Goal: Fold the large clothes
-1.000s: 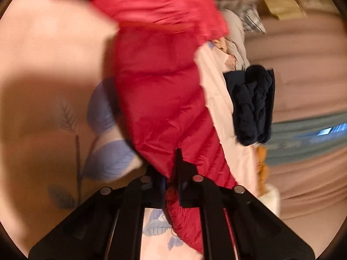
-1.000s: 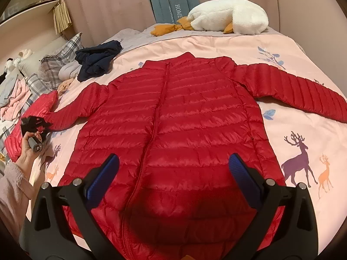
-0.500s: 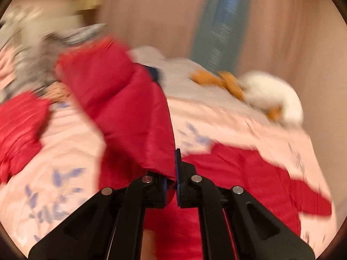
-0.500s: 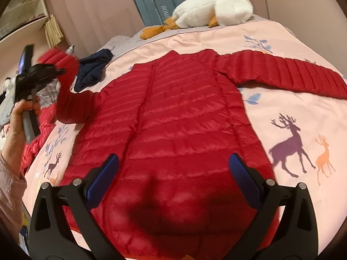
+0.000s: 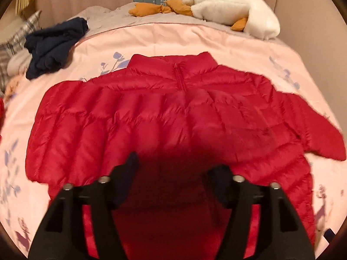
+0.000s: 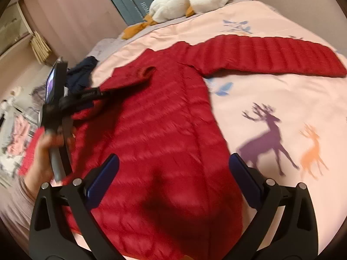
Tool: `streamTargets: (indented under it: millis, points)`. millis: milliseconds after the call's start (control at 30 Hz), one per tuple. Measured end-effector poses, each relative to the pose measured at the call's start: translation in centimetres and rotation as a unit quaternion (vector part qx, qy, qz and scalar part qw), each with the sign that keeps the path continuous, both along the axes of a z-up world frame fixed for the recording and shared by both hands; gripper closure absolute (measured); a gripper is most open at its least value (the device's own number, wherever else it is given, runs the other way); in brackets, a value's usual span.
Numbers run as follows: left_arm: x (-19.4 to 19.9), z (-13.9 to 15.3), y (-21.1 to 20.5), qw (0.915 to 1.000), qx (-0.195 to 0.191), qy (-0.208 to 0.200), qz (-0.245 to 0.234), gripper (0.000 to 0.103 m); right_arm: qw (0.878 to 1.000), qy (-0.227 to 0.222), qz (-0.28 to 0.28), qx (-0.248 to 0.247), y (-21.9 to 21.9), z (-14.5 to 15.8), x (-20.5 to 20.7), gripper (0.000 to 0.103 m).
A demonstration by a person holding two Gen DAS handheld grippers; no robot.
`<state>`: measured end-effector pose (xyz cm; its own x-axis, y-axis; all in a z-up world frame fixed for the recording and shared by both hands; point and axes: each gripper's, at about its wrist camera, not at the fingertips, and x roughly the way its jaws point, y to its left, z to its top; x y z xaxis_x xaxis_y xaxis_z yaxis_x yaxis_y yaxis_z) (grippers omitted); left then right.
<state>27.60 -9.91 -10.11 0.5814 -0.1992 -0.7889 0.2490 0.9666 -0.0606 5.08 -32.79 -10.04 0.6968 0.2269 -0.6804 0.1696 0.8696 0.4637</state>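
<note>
A red quilted down jacket (image 5: 164, 117) lies front up on the pink bedspread (image 5: 151, 36), collar toward the headboard. Its left sleeve (image 5: 134, 125) is folded across the chest. My left gripper (image 5: 173, 169) is open and empty just above the jacket's middle. In the right wrist view the jacket (image 6: 164, 143) fills the centre, its other sleeve (image 6: 271, 56) stretched out to the right. The left gripper (image 6: 102, 93) shows there above the folded sleeve cuff (image 6: 147, 71). My right gripper (image 6: 173, 177) is open and empty above the jacket's lower part.
A white plush goose (image 5: 229, 8) lies by the headboard. A dark navy garment (image 5: 54, 43) sits at the back left beside plaid fabric (image 5: 8, 49). Deer prints (image 6: 269, 134) mark the bedspread on the right. More clothes are piled off the bed's left side (image 6: 17, 134).
My left gripper carried the left sleeve up and over onto the chest, then opened and let it go. My right gripper stayed open and turned slightly to the right.
</note>
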Motion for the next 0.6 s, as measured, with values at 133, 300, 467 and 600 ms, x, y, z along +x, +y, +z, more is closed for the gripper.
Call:
streamTargets:
  millis: [133, 300, 467, 600]
  points:
    - [-2.7, 2.1, 4.7, 0.9949, -0.099, -0.002, -0.020, 0.018, 0.996, 0.006, 0.026, 0.082, -0.6, 0.4, 4.8, 0.002]
    - [-4.2, 2.5, 13.0, 0.9737, -0.227, 0.004, 0.023, 0.015, 0.990, 0.033, 0.030, 0.134, -0.2, -0.4, 12.5, 0.002]
    - [-3.3, -1.1, 21.3, 0.9161, -0.385, 0.063, 0.093, 0.015, 0.993, 0.049, -0.009, 0.111, 0.8, -1.6, 18.5, 0.002]
    - [-1.9, -4.1, 22.5, 0.8849, -0.445, 0.101, 0.095, 0.015, 0.997, 0.040, -0.049, 0.038, 2.4, -1.9, 21.2, 0.016]
